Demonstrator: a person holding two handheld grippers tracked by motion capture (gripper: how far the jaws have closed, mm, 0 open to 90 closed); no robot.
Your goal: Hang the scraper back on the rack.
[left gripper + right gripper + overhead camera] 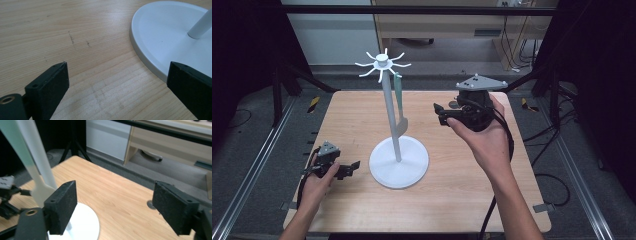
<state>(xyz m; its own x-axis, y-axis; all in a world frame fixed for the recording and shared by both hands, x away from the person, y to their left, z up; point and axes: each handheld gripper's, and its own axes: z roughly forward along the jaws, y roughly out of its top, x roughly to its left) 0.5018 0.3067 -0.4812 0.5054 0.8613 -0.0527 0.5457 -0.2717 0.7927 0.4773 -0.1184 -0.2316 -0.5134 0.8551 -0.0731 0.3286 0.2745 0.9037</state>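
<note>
Seemingly light, stiff spatula (400,107) hung mid-frame from the white stand (398,161); best pinched at its flat blade. Right gripper (439,114) and left gripper (354,167) both gaped empty.

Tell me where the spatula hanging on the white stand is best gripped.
Probably on the spatula by its slim green handle, just below the hook it hangs from, coming from the right tool's side. The handle hangs nearly vertical beside the stand's pole, which blocks the opposite side; the wide pale blade lower down is harder to pinch.
</note>
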